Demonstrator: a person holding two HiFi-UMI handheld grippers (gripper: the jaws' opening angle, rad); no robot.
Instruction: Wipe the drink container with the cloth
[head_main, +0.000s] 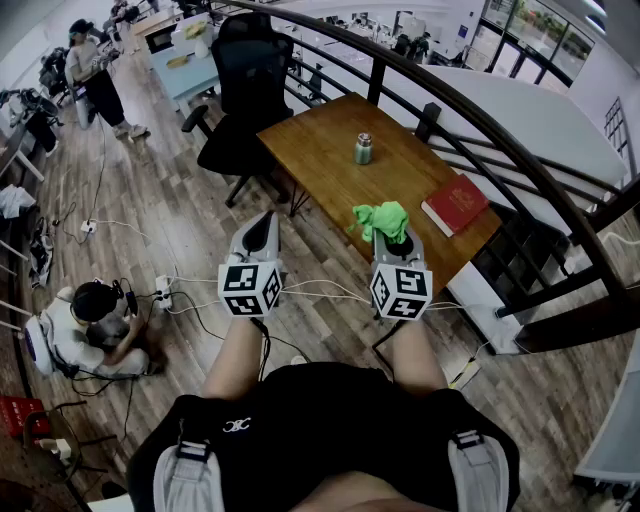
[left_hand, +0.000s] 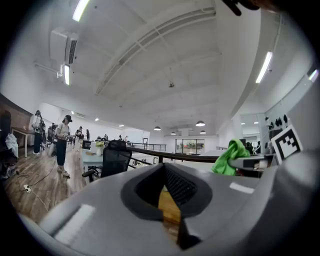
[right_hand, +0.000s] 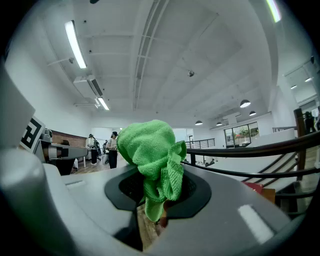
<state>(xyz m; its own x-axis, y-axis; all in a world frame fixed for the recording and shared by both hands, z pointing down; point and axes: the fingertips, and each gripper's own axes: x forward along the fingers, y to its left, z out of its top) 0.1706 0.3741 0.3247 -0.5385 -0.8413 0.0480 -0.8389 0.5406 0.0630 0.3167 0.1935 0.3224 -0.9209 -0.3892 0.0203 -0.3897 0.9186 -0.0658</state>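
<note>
Nearest in head view: the person's black shorts (head_main: 330, 420), both forearms stretched fwd, each holding a gripper level over the wood floor (head_main: 150, 200).

L gripper (head_main: 264, 222): jaws pressed together, nothing btwn them. Its own view (left_hand: 166, 186) shows the pads meeting, w/ just a sliver of wood seen through the gap below.

R gripper (head_main: 391, 240): jaws clamped on the green cloth (head_main: 380, 218). The cloth is bunched up above the jaw tips; in the right gripper view (right_hand: 156, 202) it sits as a wad on top, w/ a corner hanging down btwn the pads. The same cloth (left_hand: 227, 157) shows at the right in the left gripper view. Grippers are side by side, apart, not touching.

White cables run across the floor under the grippers to a power strip (head_main: 163, 292); a person (head_main: 95, 322) crouches on the floor at left.

Beyond: wooden table (head_main: 320, 160). Drink container (head_main: 364, 148), green w/ a silver top, stands upright near the table's middle, well apart from both grippers and the cloth. Red book (head_main: 455, 204) lies flat near the table's right edge. Black office chair (head_main: 245, 85) is at the table's far left corner. Dark railing (head_main: 470, 120) curves behind the table.

Farthest, top left: another person (head_main: 92, 75) stands by a light-blue table (head_main: 190, 70).
</note>
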